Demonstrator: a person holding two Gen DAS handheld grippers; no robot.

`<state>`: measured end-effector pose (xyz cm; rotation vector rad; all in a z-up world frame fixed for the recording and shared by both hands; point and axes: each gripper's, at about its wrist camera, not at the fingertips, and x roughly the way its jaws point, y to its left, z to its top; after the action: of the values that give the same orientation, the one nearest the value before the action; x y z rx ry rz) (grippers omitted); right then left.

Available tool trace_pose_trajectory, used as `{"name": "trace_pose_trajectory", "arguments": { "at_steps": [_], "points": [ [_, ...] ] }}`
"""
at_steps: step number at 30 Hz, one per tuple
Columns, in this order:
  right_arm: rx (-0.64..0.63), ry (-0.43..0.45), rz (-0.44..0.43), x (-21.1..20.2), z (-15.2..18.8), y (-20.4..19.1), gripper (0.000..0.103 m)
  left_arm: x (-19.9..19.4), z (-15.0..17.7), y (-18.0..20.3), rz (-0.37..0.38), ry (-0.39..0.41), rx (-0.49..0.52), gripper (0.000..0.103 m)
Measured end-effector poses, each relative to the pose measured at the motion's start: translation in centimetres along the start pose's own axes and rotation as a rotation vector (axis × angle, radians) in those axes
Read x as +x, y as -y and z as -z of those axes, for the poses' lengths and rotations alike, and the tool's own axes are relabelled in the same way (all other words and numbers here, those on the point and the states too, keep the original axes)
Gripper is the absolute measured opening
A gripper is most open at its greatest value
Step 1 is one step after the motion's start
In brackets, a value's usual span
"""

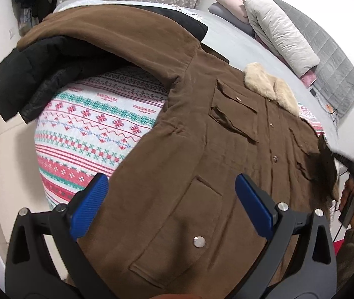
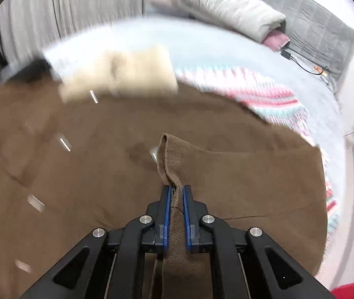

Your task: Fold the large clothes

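Observation:
A brown corduroy coat (image 1: 202,149) with a cream fleece collar (image 1: 271,84) lies spread front-up on the bed, snaps and flap pockets showing. My left gripper (image 1: 172,186) hovers open above its lower front, blue pads wide apart with nothing between them. In the right wrist view the coat (image 2: 102,162) is blurred and its collar (image 2: 119,74) lies far off. My right gripper (image 2: 176,189) is shut on a bunched fold of the coat's brown fabric (image 2: 174,159) near its right edge. The right gripper (image 1: 336,154) also shows at the far right of the left wrist view, held by a hand.
A patterned red, teal and white quilt (image 1: 97,124) covers the bed under the coat. A black jacket (image 1: 35,74) lies at the far left. Folded grey and white duvets (image 1: 279,30) and a pink pillow sit by the far wall. Cables (image 2: 301,64) trail near them.

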<state>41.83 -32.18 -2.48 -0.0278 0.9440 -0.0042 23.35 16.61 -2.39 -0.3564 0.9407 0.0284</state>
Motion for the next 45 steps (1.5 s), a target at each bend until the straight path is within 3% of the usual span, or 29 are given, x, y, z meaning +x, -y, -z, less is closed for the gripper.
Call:
{"name": "trace_pose_trajectory", "arguments": {
  "at_steps": [5, 7, 12, 16, 19, 23, 28, 31, 33, 35, 37, 38, 40, 43, 45],
  "points": [
    [0.074, 0.187, -0.333, -6.4, -6.2, -3.1, 0.008, -0.3, -0.2, 0.7, 0.013, 0.016, 0.006, 0.101],
    [0.063, 0.212, -0.391, -6.9, -8.5, -5.5, 0.008, -0.1, -0.2, 0.8, 0.018, 0.012, 0.006, 0.101],
    [0.008, 0.172, -0.423, -2.3, -12.1, -12.3, 0.009, 0.6, -0.5, 0.1, -0.004, 0.005, -0.004, 0.101],
    [0.010, 0.046, -0.377, 6.1, -9.9, -17.0, 0.010, 0.6, -0.8, -0.4, -0.024, 0.013, -0.021, 0.101],
    [0.095, -0.039, -0.430, 10.9, -6.9, -18.4, 0.018, 0.6, -0.7, -0.3, -0.027, 0.011, -0.014, 0.101],
    [0.082, -0.056, -0.417, 11.2, -5.8, -18.7, 0.022, 0.6, -0.7, -0.3, -0.027, 0.010, 0.000, 0.101],
    [0.046, 0.000, -0.462, 6.9, -7.2, -15.0, 0.031, 0.6, -0.9, -0.5, -0.013, 0.008, -0.014, 0.101],
    [-0.004, 0.023, -0.385, 5.5, -7.0, -10.7, 0.047, 0.6, -0.9, -0.4, -0.035, 0.008, -0.002, 0.101],
    [0.004, 0.008, -0.317, 5.9, -5.9, -6.2, 0.049, 0.5, -1.0, -0.7, -0.054, 0.012, 0.000, 0.101],
    [0.076, -0.023, -0.268, 6.7, -4.4, -1.2, 0.050, 0.5, -1.0, -1.0, -0.063, 0.018, -0.013, 0.101],
    [0.215, -0.102, -0.143, 8.5, -2.0, 5.1, 0.050, 0.5, -1.1, -1.2, -0.067, 0.021, -0.020, 0.101],
    [0.283, -0.126, -0.123, 9.1, -0.4, 8.1, 0.048, 0.6, -1.1, -1.2, -0.068, 0.023, -0.019, 0.101],
    [0.345, -0.094, -0.236, 8.3, 1.3, 10.7, 0.048, 0.6, -1.1, -1.2, -0.072, 0.030, -0.015, 0.101],
    [0.324, -0.082, -0.173, 5.8, 1.8, 10.6, 0.051, 0.8, -1.4, -1.6, -0.063, 0.025, -0.030, 0.101],
    [0.258, -0.058, -0.168, 4.7, 2.4, 9.1, 0.064, 0.8, -1.7, -2.3, -0.040, 0.023, -0.060, 0.101]
  ]
}}
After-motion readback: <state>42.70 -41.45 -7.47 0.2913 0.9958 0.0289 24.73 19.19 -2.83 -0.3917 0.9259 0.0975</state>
